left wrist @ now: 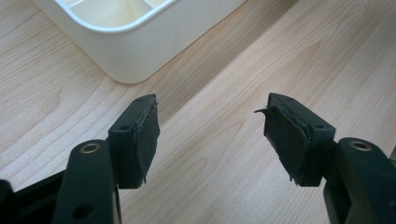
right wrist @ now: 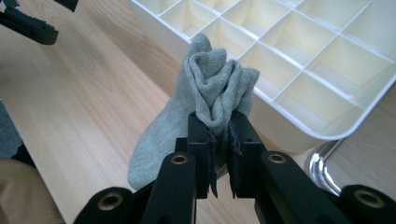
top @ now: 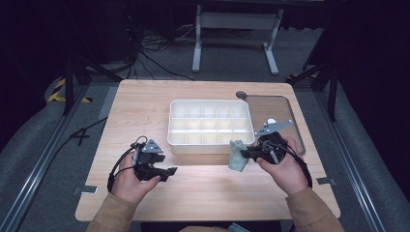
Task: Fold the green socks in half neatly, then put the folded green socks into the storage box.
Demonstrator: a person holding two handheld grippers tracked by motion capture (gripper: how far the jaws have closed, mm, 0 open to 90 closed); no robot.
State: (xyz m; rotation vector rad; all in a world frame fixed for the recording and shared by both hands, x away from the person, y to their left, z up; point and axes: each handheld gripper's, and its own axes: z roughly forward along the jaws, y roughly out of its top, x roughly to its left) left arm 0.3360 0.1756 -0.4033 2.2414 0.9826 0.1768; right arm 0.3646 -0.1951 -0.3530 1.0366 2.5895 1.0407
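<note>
Right gripper pinches unmarked grey sock beside white tray.

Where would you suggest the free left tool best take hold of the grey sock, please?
On the loose lower end of the sock, from the left tool's side. The right tool pinches the bunched top, so the rest hangs free beside the compartment tray.
</note>
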